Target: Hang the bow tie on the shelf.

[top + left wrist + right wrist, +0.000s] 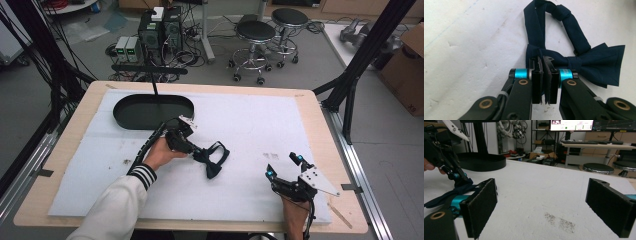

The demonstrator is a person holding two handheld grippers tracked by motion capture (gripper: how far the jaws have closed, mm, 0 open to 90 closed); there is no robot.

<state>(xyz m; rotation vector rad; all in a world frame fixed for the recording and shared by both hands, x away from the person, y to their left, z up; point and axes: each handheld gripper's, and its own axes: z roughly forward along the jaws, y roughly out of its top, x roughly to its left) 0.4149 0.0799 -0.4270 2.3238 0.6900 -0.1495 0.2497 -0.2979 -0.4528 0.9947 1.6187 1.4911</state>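
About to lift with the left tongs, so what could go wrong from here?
1. The left tongs pinch only one wing edge of the dark navy fabric bow tie; it may slip out.
2. Its knotted neck strap trails loose on the white foam mat and could drag or snag.
3. The right tongs stand open, apart from it, giving no support.

Lighting even, diffuse, overhead; room bright. White table cover (250,125) near overexposed in left gripper view, surface texture washed out toward top. Shadows soft, short, directly under bow tie (584,60). High view low-res, slightly soft throughout, mild barrel bend at frame edges. Right gripper view: near jaw pads blurred, background monitors glare-bright. Dark tray (152,111) shows faint sheen.
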